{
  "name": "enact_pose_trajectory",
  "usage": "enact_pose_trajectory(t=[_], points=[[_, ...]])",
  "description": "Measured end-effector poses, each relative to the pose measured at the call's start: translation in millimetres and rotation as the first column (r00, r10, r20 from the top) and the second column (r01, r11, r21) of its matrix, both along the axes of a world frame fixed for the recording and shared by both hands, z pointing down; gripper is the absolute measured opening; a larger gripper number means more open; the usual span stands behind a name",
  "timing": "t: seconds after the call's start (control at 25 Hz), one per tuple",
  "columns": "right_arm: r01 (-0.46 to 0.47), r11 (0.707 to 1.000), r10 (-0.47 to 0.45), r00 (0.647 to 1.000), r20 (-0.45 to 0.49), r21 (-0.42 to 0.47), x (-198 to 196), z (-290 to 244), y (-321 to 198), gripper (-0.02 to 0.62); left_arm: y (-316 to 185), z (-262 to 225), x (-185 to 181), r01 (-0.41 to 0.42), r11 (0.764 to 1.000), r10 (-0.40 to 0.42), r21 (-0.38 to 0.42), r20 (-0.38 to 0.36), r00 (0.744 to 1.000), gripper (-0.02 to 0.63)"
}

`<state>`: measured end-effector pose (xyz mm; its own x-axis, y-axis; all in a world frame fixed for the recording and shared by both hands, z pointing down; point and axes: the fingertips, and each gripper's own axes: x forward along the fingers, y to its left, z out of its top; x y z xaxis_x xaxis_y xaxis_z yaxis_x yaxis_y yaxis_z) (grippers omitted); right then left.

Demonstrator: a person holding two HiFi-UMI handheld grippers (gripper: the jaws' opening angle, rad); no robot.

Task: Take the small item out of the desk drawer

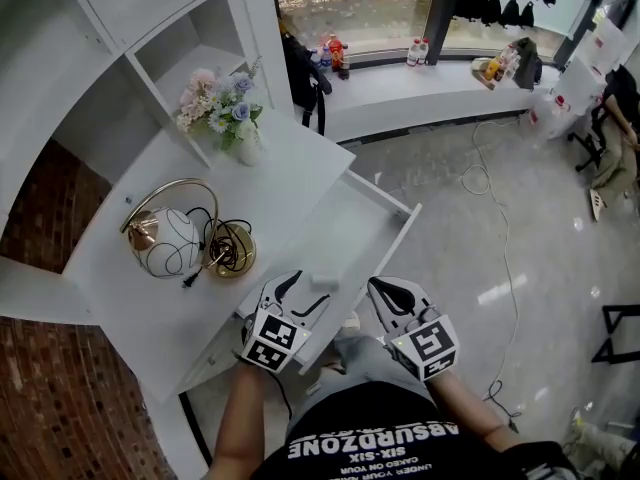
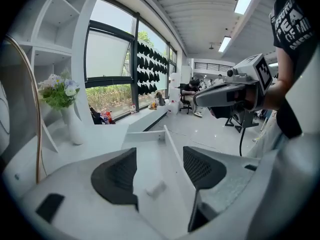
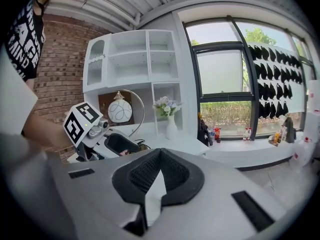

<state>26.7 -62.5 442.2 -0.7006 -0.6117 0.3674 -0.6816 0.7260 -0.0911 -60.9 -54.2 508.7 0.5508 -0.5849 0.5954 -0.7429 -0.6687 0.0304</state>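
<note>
The desk drawer stands pulled well out from the white desk, which leaves its pale floor open from above; the small item, a short whitish piece lying on its side, rests on that floor near the drawer's front end, close to the person. The left gripper hangs over that end with its jaws wide apart; in the left gripper view the item lies below the gap between the two dark pads and touches neither, so this reads as the line-up for a grasp, not a hold. The right gripper is held just beside the drawer's outer side with its jaws pressed together at the tips and nothing between them; it seems to be parked clear of the left one's path. The item probably needs a descent into the drawer before the jaws close, and the side wall close by leaves little room. A globe lamp with a gold base and a vase of flowers stand further back on the desktop, well apart from the drawer and so out of the way. As for writing, the black T-shirt shows "ABSURDZONE" and "SIX-SIX" upside down in the head view; the smaller lines beneath are too fine to trust. The bottles on the window ledge carry labels too small to read.
</note>
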Motion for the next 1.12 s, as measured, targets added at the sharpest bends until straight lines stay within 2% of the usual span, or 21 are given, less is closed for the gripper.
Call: enact_pose_trajectory(t=[0.56,1.12], points=[[0.009,0.999,-0.01,1.0,-0.007,-0.036,5,15,-24,-0.002,-18,57,10,-0.048,0.994,0.051,-0.095,0.025,0.998,0.275],[0.024,0.997,-0.025,0.999,-0.022,-0.074,10,30,-54,-0.002,-36,115,12,-0.042,0.976,0.06,-0.216,0.078,0.995,0.275]])
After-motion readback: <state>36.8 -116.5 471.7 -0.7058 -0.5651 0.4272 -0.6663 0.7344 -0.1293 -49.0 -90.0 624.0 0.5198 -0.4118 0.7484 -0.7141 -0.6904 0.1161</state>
